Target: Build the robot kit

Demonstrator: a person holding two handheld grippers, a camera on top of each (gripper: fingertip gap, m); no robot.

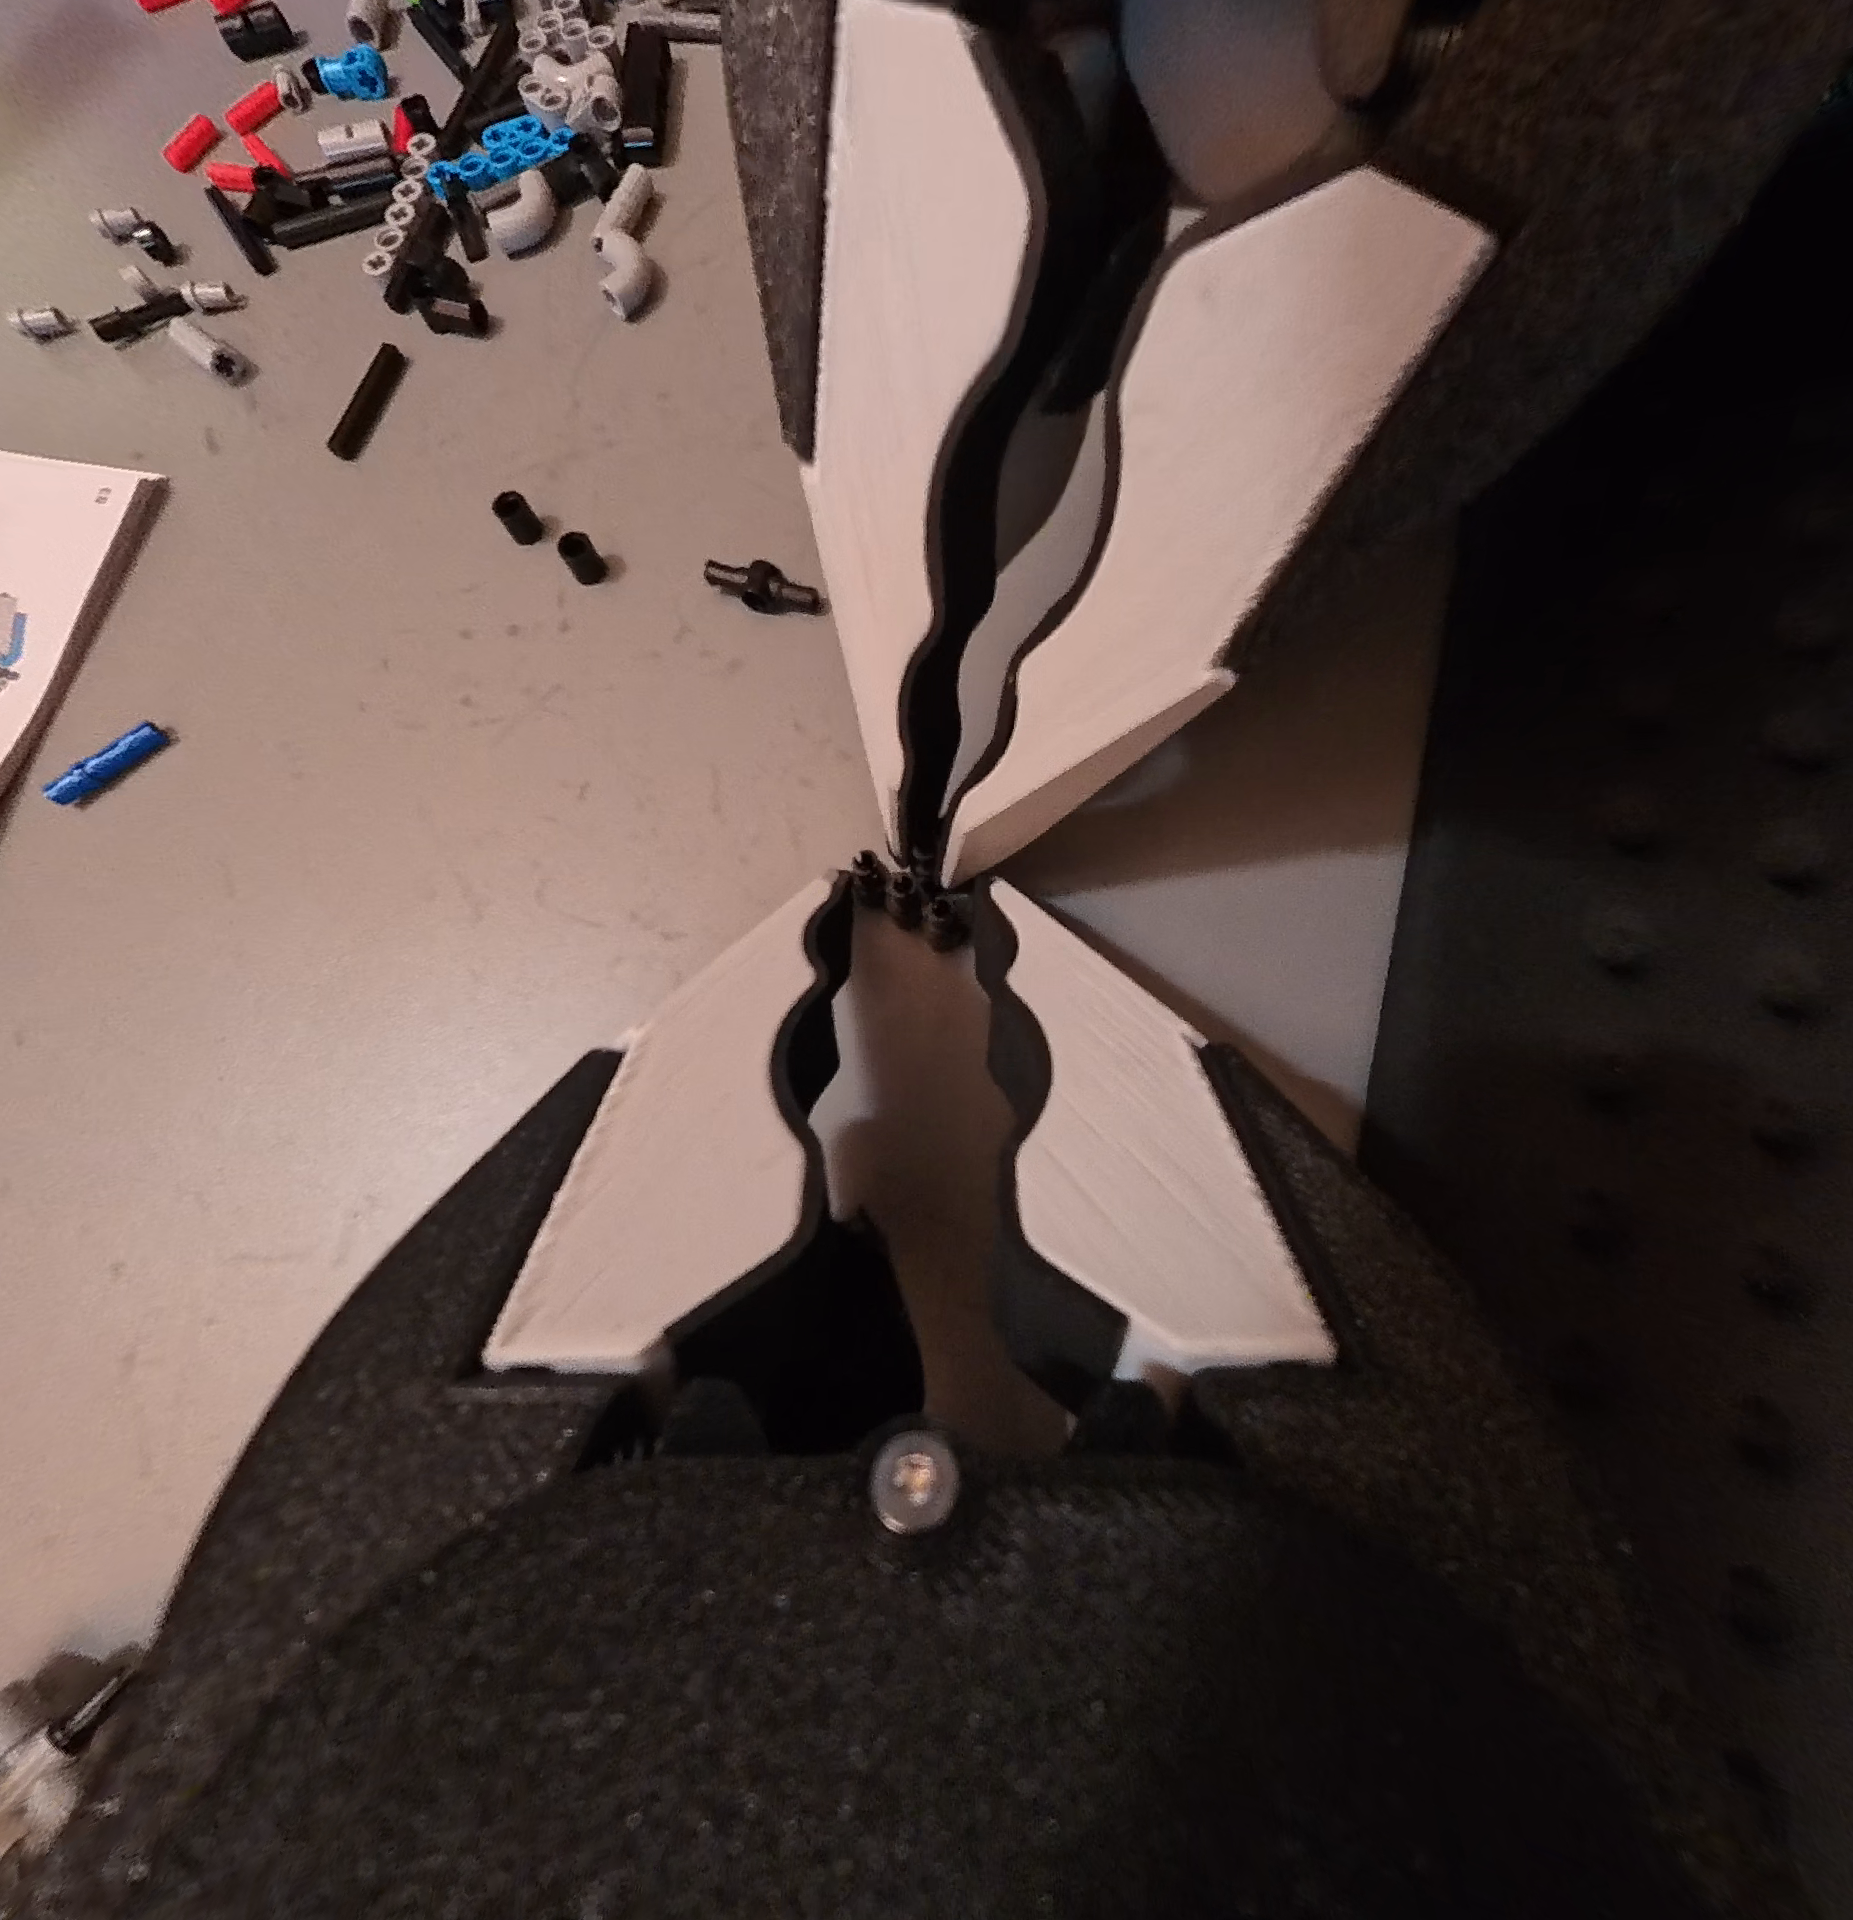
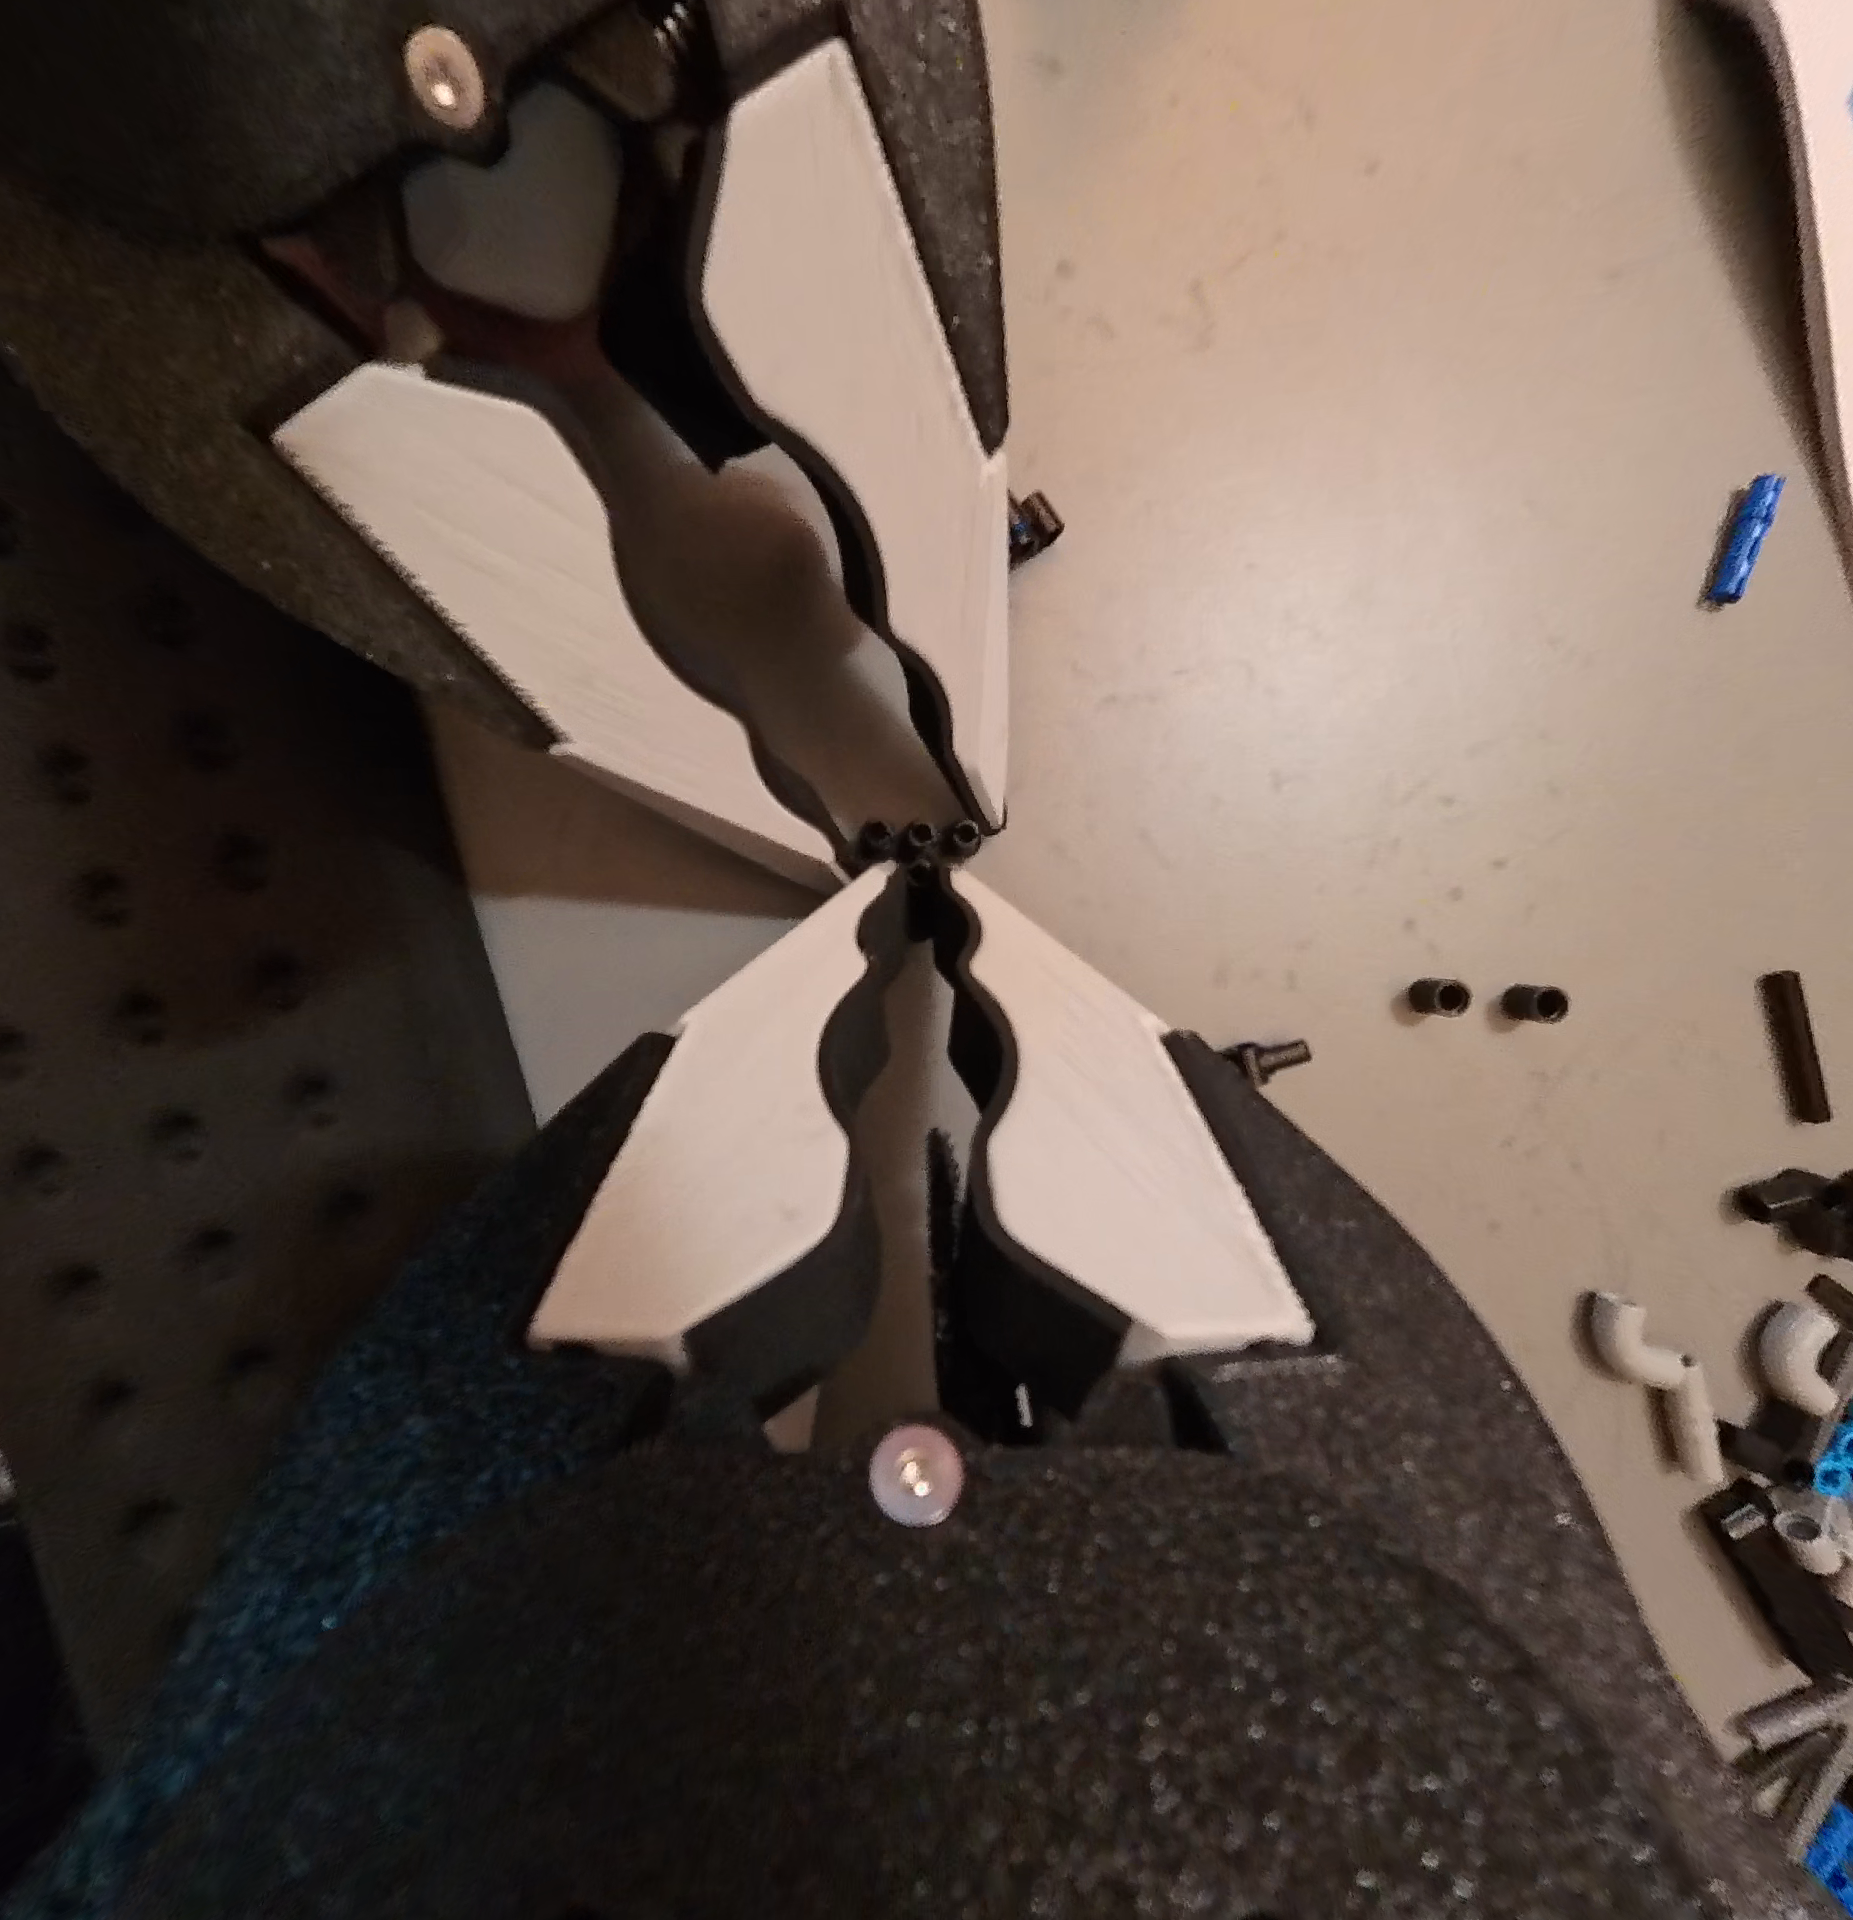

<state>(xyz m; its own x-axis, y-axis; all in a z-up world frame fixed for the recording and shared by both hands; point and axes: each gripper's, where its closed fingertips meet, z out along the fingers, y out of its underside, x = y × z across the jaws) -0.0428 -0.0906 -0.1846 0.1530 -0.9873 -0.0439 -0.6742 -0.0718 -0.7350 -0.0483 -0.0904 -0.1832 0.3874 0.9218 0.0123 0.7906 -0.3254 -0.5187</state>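
My two grippers meet tip to tip above a grey table [image 1: 434,935]. My left gripper [image 1: 906,902] is shut on a small black building-toy piece with several round holes [image 1: 906,896]. My right gripper [image 1: 920,844] comes in from above in that view, its tips against the same piece. In the right wrist view my right gripper [image 2: 917,891] is shut on a thin black part [image 2: 918,902] that touches the holed black piece [image 2: 917,834]. The left gripper [image 2: 914,829] holds that piece from the upper left. Whether the two parts are joined is hidden.
A pile of loose black, grey, red and blue toy parts [image 1: 465,156] lies at the far side, also in the right wrist view [image 2: 1826,1455]. A blue pin [image 1: 106,764], two short black tubes [image 1: 548,535], a booklet [image 1: 28,613] and a dark perforated panel [image 1: 1680,1039] are nearby. My left and right fingertips are right by each other.
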